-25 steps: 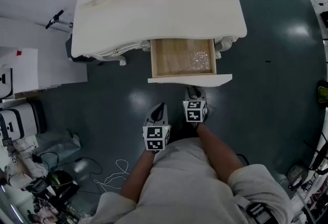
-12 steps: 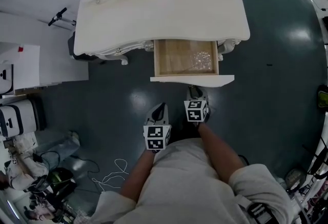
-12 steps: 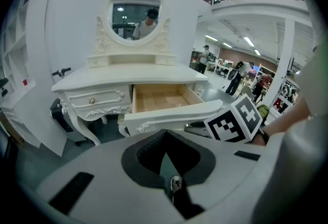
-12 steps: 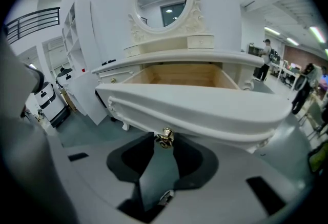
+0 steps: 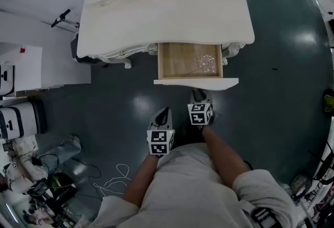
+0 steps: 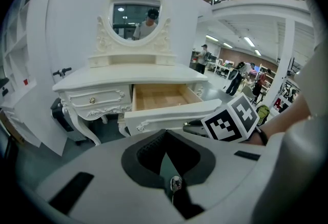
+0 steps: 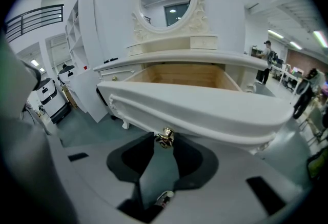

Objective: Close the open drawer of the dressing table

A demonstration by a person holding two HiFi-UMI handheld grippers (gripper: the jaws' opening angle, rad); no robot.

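My right gripper (image 7: 164,144), centre frame, has its jaws narrowed onto the brass knob (image 7: 164,138) of the open drawer (image 7: 205,110). My left gripper (image 6: 165,135) has its jaws pressed together, empty.

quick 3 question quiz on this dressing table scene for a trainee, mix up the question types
1. True or false: the drawer of the dressing table is pushed fully in.
2. Fill in the blank: the jaws of the left gripper stand ___ (apart / together), with nothing between them.
3. Pick one: what sits between the jaws of the right gripper?
A) the brass knob on the drawer front
B) the mirror frame
C) a table leg

Key
1. False: the drawer stands pulled out, and its wooden inside shows.
2. Together.
3. A.
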